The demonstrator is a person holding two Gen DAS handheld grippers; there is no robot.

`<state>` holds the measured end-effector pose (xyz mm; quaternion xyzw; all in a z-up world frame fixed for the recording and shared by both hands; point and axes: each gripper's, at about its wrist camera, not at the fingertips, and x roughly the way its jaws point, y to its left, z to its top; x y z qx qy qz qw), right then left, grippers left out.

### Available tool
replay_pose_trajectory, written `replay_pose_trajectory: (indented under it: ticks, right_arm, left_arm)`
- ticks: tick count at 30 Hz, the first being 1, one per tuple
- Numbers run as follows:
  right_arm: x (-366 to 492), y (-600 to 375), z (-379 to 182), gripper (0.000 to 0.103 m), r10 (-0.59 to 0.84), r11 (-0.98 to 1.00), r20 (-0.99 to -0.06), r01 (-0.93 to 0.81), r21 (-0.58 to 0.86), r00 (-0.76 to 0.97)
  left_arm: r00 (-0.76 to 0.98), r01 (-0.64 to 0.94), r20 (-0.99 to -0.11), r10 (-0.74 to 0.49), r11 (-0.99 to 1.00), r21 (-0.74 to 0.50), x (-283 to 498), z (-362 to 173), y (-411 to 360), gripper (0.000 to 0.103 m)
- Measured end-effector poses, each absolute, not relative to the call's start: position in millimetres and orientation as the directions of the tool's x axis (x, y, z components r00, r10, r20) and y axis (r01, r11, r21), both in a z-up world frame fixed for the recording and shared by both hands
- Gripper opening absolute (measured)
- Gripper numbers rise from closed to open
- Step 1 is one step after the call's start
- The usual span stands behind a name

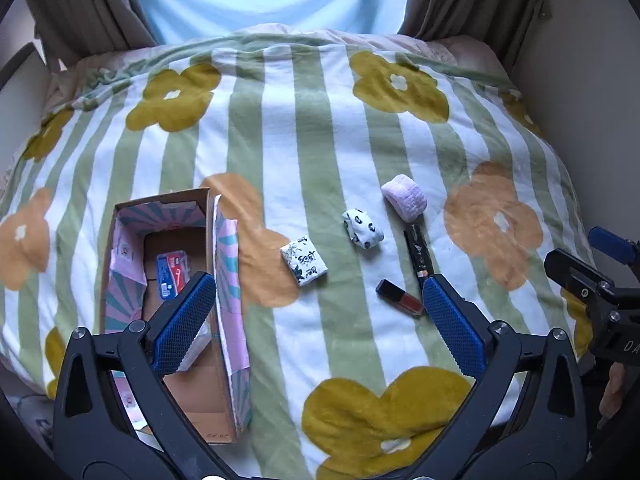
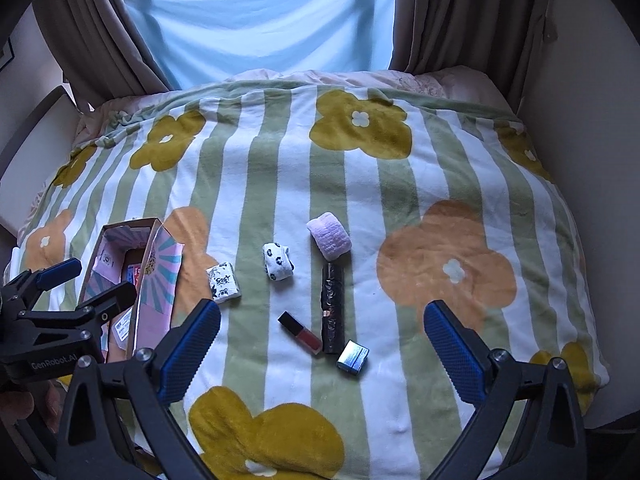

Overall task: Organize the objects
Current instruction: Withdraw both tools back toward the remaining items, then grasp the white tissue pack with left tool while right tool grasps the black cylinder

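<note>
An open cardboard box (image 1: pixel 120 264) (image 2: pixel 158 276) sits at the left of the bed, with a red and blue packet (image 1: pixel 173 270) inside. On the blanket lie a floral tissue pack (image 1: pixel 304 261) (image 2: pixel 224 282), a panda-print roll (image 1: pixel 362 228) (image 2: pixel 277 261), a pink fluffy roll (image 1: pixel 405 197) (image 2: pixel 329 236), a black tube (image 1: pixel 418 254) (image 2: pixel 333 307), a red lip gloss (image 1: pixel 400 298) (image 2: pixel 300 333) and a small silver box (image 2: pixel 353 356). My left gripper (image 1: pixel 316 320) (image 2: pixel 80 280) is open and empty beside the box. My right gripper (image 2: pixel 320 344) (image 1: pixel 600 256) is open and empty above the small items.
The bed is covered by a green-striped flower blanket (image 1: pixel 320 140) (image 2: pixel 440 184). Brown curtains (image 2: pixel 440 16) and a light blue sheet (image 2: pixel 260 16) hang behind it. Walls close in on both sides.
</note>
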<state>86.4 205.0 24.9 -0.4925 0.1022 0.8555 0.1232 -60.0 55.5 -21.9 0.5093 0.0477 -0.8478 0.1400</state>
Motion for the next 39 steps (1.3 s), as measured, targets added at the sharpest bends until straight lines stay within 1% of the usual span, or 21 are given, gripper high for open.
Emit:
replay_pose_trajectory:
  ticks: [5,9,11,14,16,17,19,21,23,26,28,32,35,37,38,39]
  right_arm:
    - [66.3,223.3,-25.6,0.095,0.089,-0.948,-0.891,-0.313,0.061,-0.445]
    - [50.6,236.3,-74.9,0.090,0.059,-0.944,-0.915,-0.320,0.078,-0.398]
    - [41.8,239.8,-99.4,0.085,0.051,-0.944,-0.925,-0.321,0.079,-0.377]
    - [30.4,245.6,-132.5,0.083,0.024,-0.939,-0.934,-0.330,0.102,-0.357]
    - [22.8,248.2,-150.0,0.079,0.006,-0.938,-0.940,-0.327,0.113,-0.342]
    - [18.8,248.3,-158.1,0.077,-0.002,-0.938,-0.942,-0.325,0.118,-0.335]
    - [13.2,247.4,-171.7,0.076,-0.022,-0.941,-0.946,-0.314,0.129,-0.324]
    - [8.0,244.3,-185.5,0.075,-0.041,-0.944,-0.952,-0.300,0.135,-0.303]
    - [5.6,241.8,-197.3,0.068,-0.053,-0.949,-0.958,-0.285,0.137,-0.283]
    - [4.2,242.6,-209.2,0.064,-0.066,-0.946,-0.963,-0.291,0.145,-0.263]
    - [3.8,244.2,-215.2,0.057,-0.072,-0.942,-0.966,-0.302,0.149,-0.249]
    - [3.7,247.3,-221.5,0.049,-0.056,-0.941,-0.972,-0.314,0.128,-0.230]
    - [6.7,250.7,-224.3,0.035,-0.026,-0.941,-0.977,-0.326,0.096,-0.213]
    - [9.2,254.0,-225.4,0.031,-0.022,-0.938,-0.978,-0.334,0.093,-0.209]
    - [10.5,255.7,-225.6,0.029,-0.019,-0.937,-0.978,-0.339,0.090,-0.207]
    - [11.6,257.0,-225.4,0.029,-0.021,-0.935,-0.978,-0.342,0.093,-0.207]
  left_arm:
    - [-0.421,0.327,-0.882,-0.210,-0.943,0.068,-85.7,-69.5,54.3,0.101]
    - [-0.379,0.360,-0.902,-0.209,-0.931,0.064,-105.7,-122.2,49.7,0.097]
    - [-0.358,0.377,-0.910,-0.209,-0.924,0.064,-113.8,-149.8,45.4,0.096]
    - [-0.333,0.399,-0.916,-0.225,-0.914,0.079,-123.4,-187.8,37.0,0.093]
    - [-0.316,0.419,-0.920,-0.234,-0.904,0.086,-127.6,-208.8,29.3,0.088]
    - [-0.305,0.430,-0.923,-0.235,-0.899,0.087,-129.7,-218.1,24.7,0.088]
    - [-0.294,0.447,-0.928,-0.231,-0.891,0.080,-132.8,-232.3,16.5,0.084]
    - [-0.284,0.463,-0.930,-0.235,-0.883,0.082,-135.1,-243.0,9.8,0.084]
    - [-0.278,0.478,-0.931,-0.237,-0.875,0.080,-136.6,-250.1,4.4,0.084]
    - [-0.266,0.496,-0.935,-0.233,-0.865,0.075,-137.8,-256.8,-2.1,0.083]
    - [-0.258,0.501,-0.939,-0.229,-0.862,0.072,-137.2,-261.0,-5.1,0.075]
    - [-0.246,0.507,-0.945,-0.217,-0.860,0.066,-136.0,-268.9,-8.5,0.069]
    - [-0.251,0.491,-0.943,-0.217,-0.869,0.069,-135.4,-271.0,-8.1,0.059]
    - [-0.255,0.474,-0.943,-0.216,-0.878,0.073,-135.4,-272.3,-6.4,0.051]
    - [-0.256,0.466,-0.942,-0.217,-0.881,0.076,-135.3,-273.0,-5.3,0.049]
    - [-0.257,0.460,-0.942,-0.218,-0.885,0.079,-135.1,-273.5,-4.3,0.048]
